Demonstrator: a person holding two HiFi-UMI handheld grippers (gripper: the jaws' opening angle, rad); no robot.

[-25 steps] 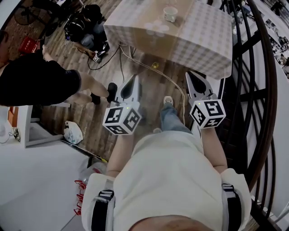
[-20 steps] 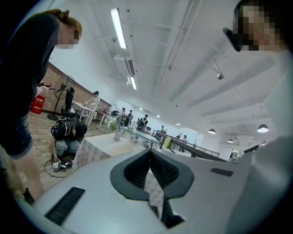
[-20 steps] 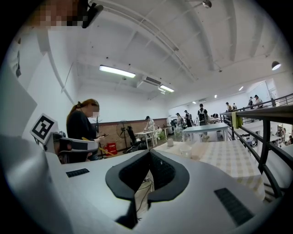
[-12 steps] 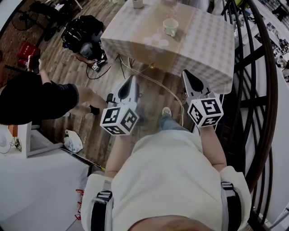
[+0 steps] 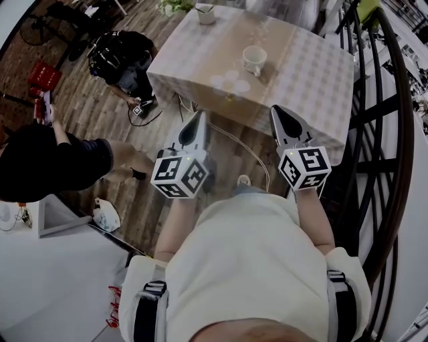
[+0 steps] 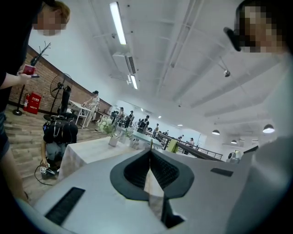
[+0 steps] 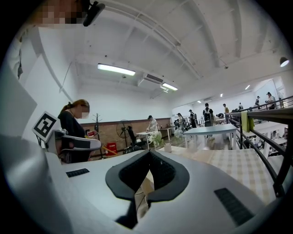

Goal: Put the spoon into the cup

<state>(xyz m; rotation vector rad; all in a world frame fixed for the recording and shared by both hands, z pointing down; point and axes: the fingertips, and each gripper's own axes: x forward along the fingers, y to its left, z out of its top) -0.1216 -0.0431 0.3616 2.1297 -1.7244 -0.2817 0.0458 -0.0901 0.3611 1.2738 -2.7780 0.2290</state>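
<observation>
The left tool (image 5: pixel 199 115) and right tool (image 5: pixel 276 109) were closed, empty, not yet at the tabletop (image 5: pixel 307 73); the spoon, perhaps beside the cup (image 5: pixel 255 60), should be found first.

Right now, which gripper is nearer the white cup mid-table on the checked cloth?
Right. The right gripper sits below the white cup; the left gripper is farther, lower left.

- The table (image 5: pixel 314 80) is in front of the person.
- A cup (image 5: pixel 254 60) sits on the table, near its middle.
- A small pot (image 5: pixel 206 12) sits at the table's far edge, behind the cup and to its left.
- The left gripper (image 5: pixel 199 115) and the right gripper (image 5: pixel 275 109) are side by side, close to the table's near edge.
- A bag (image 5: pixel 120 53) lies on the floor (image 5: pixel 87 113), left of the table.
- Another person (image 5: pixel 47 160) is off to the left.
- A railing (image 5: pixel 394 133) runs along the right.
</observation>
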